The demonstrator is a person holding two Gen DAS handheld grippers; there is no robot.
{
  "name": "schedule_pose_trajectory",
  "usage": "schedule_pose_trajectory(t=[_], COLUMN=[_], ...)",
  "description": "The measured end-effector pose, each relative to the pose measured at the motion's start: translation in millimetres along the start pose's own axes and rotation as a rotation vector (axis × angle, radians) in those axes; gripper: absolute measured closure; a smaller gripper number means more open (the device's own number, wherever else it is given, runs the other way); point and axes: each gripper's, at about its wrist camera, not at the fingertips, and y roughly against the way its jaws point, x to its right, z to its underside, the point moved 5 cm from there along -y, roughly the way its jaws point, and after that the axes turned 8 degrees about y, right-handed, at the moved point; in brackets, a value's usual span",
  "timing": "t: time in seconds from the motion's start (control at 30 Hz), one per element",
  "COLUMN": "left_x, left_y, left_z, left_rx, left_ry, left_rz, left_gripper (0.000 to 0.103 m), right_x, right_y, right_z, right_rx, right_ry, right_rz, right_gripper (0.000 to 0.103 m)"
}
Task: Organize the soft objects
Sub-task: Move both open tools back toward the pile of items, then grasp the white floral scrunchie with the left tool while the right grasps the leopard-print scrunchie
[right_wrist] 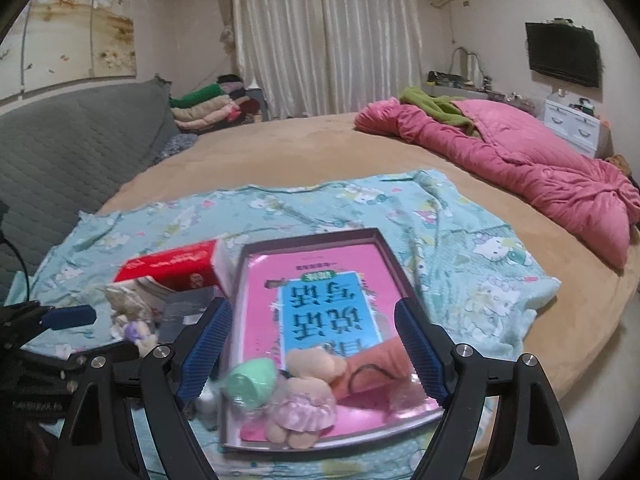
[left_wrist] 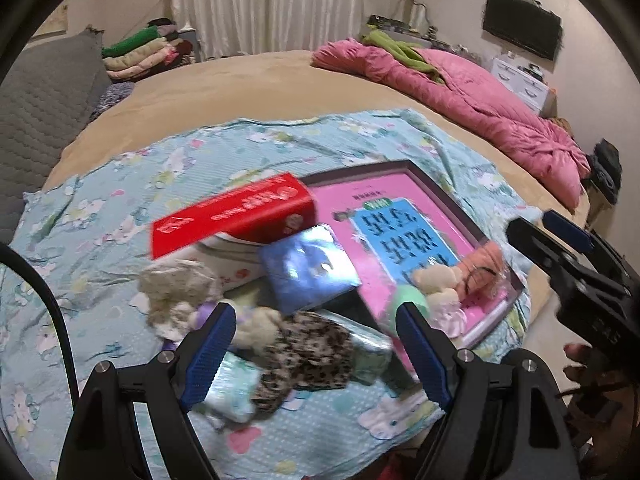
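While both grippers hang spread and empty, the left gripper (left_wrist: 316,344) above the leopard-print fabric pouch (left_wrist: 308,356), the small beige plush doll (right_wrist: 308,396) at six o'clock on the pink-lidded box (right_wrist: 256,280) between the right gripper (right_wrist: 312,344) jaws looks light and squashy; pinch its middle.

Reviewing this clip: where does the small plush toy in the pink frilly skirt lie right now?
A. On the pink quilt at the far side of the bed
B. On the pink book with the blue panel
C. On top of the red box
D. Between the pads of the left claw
B: the right wrist view shows the plush toy lying on the near end of the pink book.
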Motion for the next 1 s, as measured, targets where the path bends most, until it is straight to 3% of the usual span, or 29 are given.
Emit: schedule_pose_trajectory(t=[0.4, 1.0], left_x=[-68.5, -136.4], left_y=[24.2, 42.9], left_z=[-19.4, -21.6], left_rx=[0.044, 0.076], left_ry=[0.127, 0.249], left_rz=[-0.053, -0.111], left_gripper=[0.021, 0.021], right_x=[-42.8, -103.0], right_y=[9.7, 14.0], right_z=[-14.1, -19.7], right_rx=[0.027, 0.042], right_ry=[0.064, 0.149], right_rz=[-0.083, -0.227], right_gripper=[0.018, 0.018])
